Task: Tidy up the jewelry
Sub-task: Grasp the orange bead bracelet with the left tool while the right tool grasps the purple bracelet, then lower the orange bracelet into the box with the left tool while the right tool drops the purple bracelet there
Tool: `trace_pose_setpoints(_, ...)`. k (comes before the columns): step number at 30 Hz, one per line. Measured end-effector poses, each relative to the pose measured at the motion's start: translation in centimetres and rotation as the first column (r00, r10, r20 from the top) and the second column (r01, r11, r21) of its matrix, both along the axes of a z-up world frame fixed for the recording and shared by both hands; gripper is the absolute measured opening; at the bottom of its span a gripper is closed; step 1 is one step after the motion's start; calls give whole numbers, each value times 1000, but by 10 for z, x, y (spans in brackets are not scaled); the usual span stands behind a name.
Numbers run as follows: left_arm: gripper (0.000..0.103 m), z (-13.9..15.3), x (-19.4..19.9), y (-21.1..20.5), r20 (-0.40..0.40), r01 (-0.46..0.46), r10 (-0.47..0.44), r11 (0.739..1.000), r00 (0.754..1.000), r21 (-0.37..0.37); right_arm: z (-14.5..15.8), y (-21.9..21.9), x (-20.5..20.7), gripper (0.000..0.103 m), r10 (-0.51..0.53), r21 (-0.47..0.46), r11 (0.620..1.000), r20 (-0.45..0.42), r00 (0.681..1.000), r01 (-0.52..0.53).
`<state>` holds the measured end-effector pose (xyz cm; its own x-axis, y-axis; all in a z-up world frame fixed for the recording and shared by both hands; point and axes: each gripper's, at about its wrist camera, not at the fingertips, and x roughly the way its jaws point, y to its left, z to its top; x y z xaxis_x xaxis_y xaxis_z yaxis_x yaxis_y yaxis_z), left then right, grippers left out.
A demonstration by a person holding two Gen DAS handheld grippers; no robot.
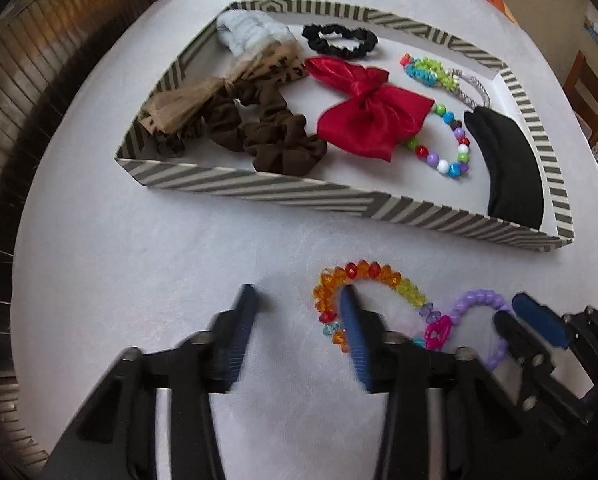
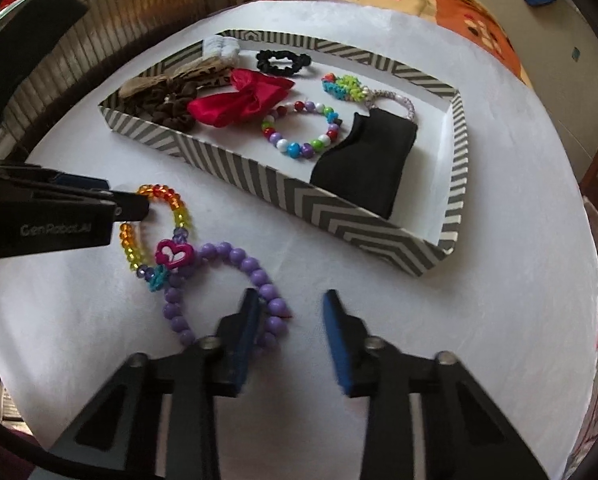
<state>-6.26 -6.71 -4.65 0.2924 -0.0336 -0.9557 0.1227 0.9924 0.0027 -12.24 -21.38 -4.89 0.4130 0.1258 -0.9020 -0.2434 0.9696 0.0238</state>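
Note:
An orange-to-yellow faceted bead bracelet (image 1: 363, 270) (image 2: 181, 212) lies on the white tablecloth, linked by a pink heart charm (image 2: 174, 256) to a purple bead bracelet (image 1: 479, 298) (image 2: 235, 258). My left gripper (image 1: 299, 300) points down at the cloth, open. Its right finger stands inside the orange loop, and the loop's left side lies between the jaws, untouched. My right gripper (image 2: 293, 304) is open too, with its left finger inside the purple loop and that loop's right beads between the jaws, clear of the right pad. Each gripper shows side-on in the other's view.
Beyond the bracelets stands a grey-and-white striped tray (image 1: 259, 188) (image 2: 259, 176). It holds a red bow (image 1: 363, 116), brown scrunchies (image 1: 267, 136), a black scrunchie (image 1: 339, 40), a multicoloured bead bracelet (image 1: 451, 152) and black cloth (image 1: 511, 168). A wooden chair (image 1: 591, 92) stands at the right.

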Motion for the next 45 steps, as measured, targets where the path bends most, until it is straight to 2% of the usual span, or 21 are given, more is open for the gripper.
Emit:
trace_pose_setpoints(1, 2, 0, 1, 1, -2, 2, -2, 1000, 1000, -2, 0, -2, 0, 12, -1, 4, 1000, -1, 1000, 1)
trace_pose_setpoints(4, 2, 3, 2, 7, -32, -2, 0, 999, 999, -51, 6, -10, 0, 10, -15, 87, 996, -15, 1000, 16)
trace_pose_setpoints(7, 2, 16, 0, 18, -10, -15, 15, 998, 1000, -68, 24, -15, -5, 10, -21, 115, 993, 21, 1000, 19)
trace_pose_setpoints(15, 2, 82, 1, 35, 77, 5, 7, 988, 997, -153, 85, -28, -12, 10, -27, 149, 989, 124, 992, 8)
trace_pose_setpoints(20, 2, 114, 8, 38, 143, 11, 12, 987, 990, -162, 110, -42, -7, 10, -50, 154, 988, 170, 984, 24)
trace_pose_setpoints(26, 2, 131, 27, 22, 182, 39, -9, 986, 983, -162, 124, -57, 8, 10, -76, 165, 985, 191, 979, 44)
trace_pose_setpoints(33, 2, 123, 40, -14, 171, 86, -58, 984, 983, -158, 125, -65, 41, 10, -71, 138, 989, 185, 980, 46)
trace_pose_setpoints(41, 2, 89, 57, -57, 86, 112, -96, 973, 992, -201, 114, -78, 101, 10, -74, 152, 987, 145, 987, 52)
trace_pose_setpoints(45, 2, 62, 69, -52, 32, 71, -66, 981, 997, -182, 106, -71, 130, 10, -45, 136, 990, 129, 991, 27)
